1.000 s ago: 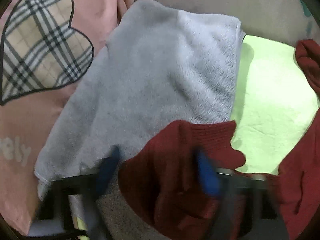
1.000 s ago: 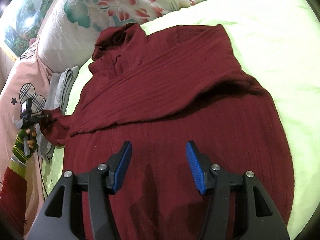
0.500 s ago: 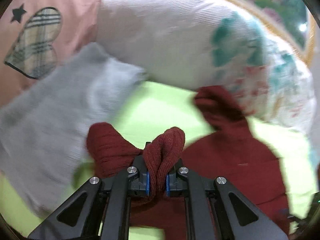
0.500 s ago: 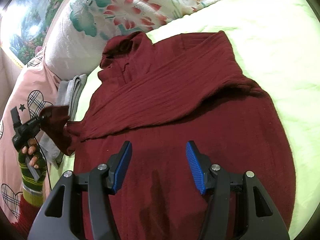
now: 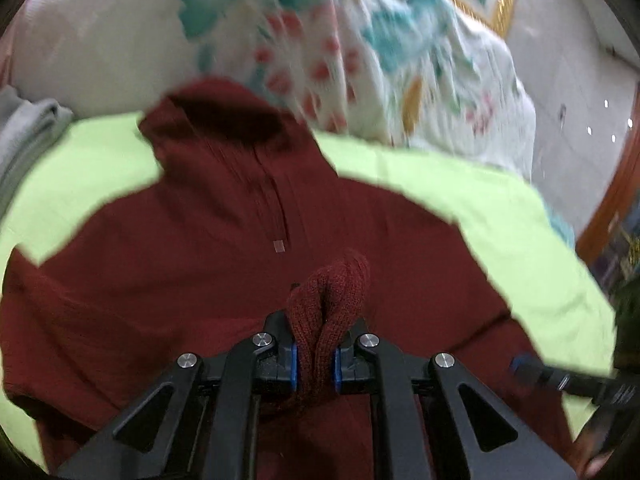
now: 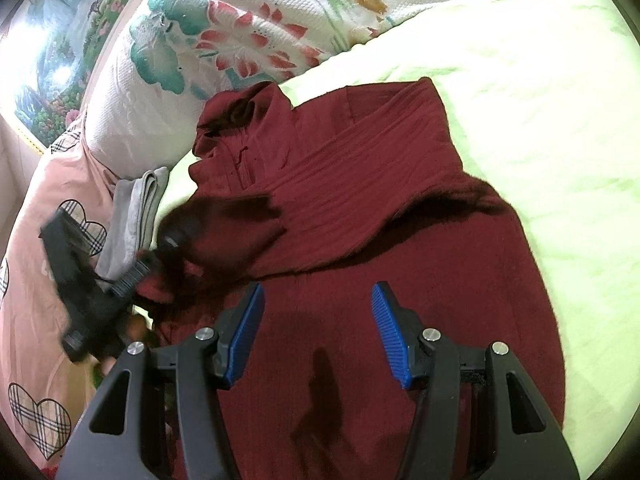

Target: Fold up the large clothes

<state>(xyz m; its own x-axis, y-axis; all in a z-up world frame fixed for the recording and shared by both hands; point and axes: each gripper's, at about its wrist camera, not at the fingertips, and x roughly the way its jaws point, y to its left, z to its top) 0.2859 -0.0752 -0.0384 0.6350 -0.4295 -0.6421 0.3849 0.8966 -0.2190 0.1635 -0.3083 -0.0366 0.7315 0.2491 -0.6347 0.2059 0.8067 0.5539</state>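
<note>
On the green bed sheet (image 6: 520, 80) lies one dark red sweater (image 6: 380, 208), spread flat. The left gripper (image 5: 315, 360) has its jaws clenched on one knitted sleeve cuff (image 5: 334, 292), over the sweater's chest. The right gripper (image 6: 318, 332) hangs over the lower part, jaws apart and empty. One flowered pillow (image 6: 224, 40), one folded grey cloth (image 6: 132, 216) and one pink heart blanket (image 6: 44, 208) lie nearby.
</note>
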